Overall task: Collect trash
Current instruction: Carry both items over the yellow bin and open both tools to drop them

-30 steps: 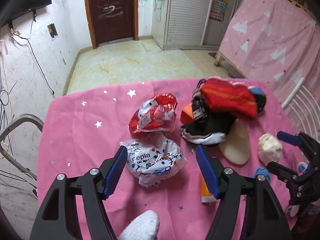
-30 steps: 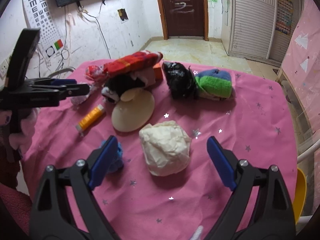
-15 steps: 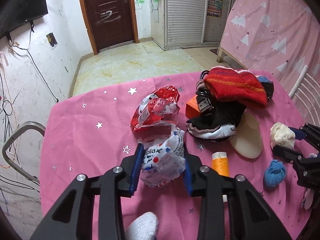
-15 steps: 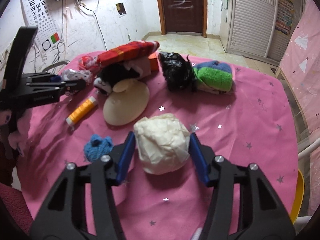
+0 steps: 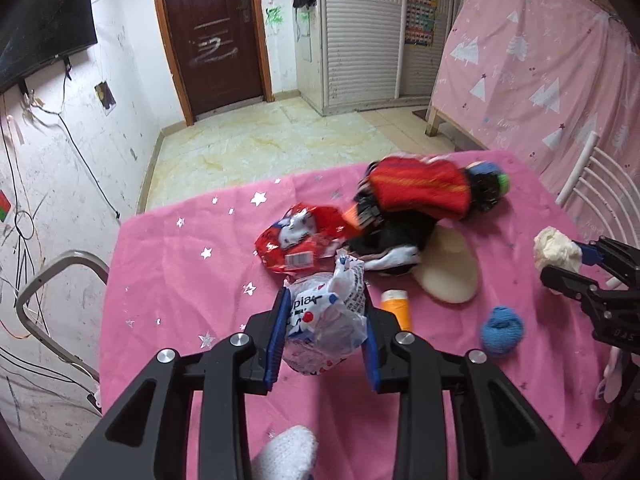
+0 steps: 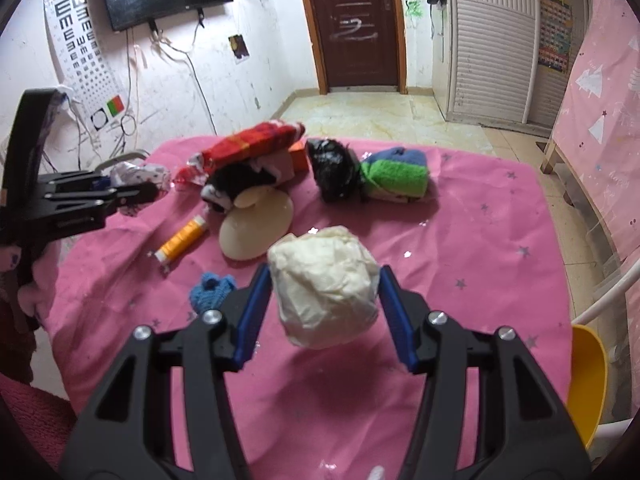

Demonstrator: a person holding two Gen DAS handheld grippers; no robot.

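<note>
My left gripper (image 5: 325, 334) is shut on a crumpled white printed plastic wrapper (image 5: 326, 326) and holds it above the pink tablecloth (image 5: 168, 280). My right gripper (image 6: 325, 312) is shut on a crumpled cream paper ball (image 6: 324, 292), lifted off the cloth with its shadow below. The paper ball in the right gripper also shows at the right of the left wrist view (image 5: 558, 254). A red foil wrapper (image 5: 300, 240) lies on the table beyond the left gripper. A crumpled black bag (image 6: 334, 174) lies at the far side.
A red knit item (image 5: 420, 190) over black-and-white cloth, an orange box, a beige round pad (image 6: 256, 230), an orange tube (image 6: 182, 242), a blue yarn clump (image 6: 210, 292) and a green-blue sock (image 6: 396, 174) lie on the table. A yellow bin (image 6: 588, 380) stands at the right. A metal chair frame (image 5: 48, 280) stands at the left.
Both grippers closed from open: the left on the white wrapper, the right on the paper ball. Both have since lifted their loads off the cloth.
</note>
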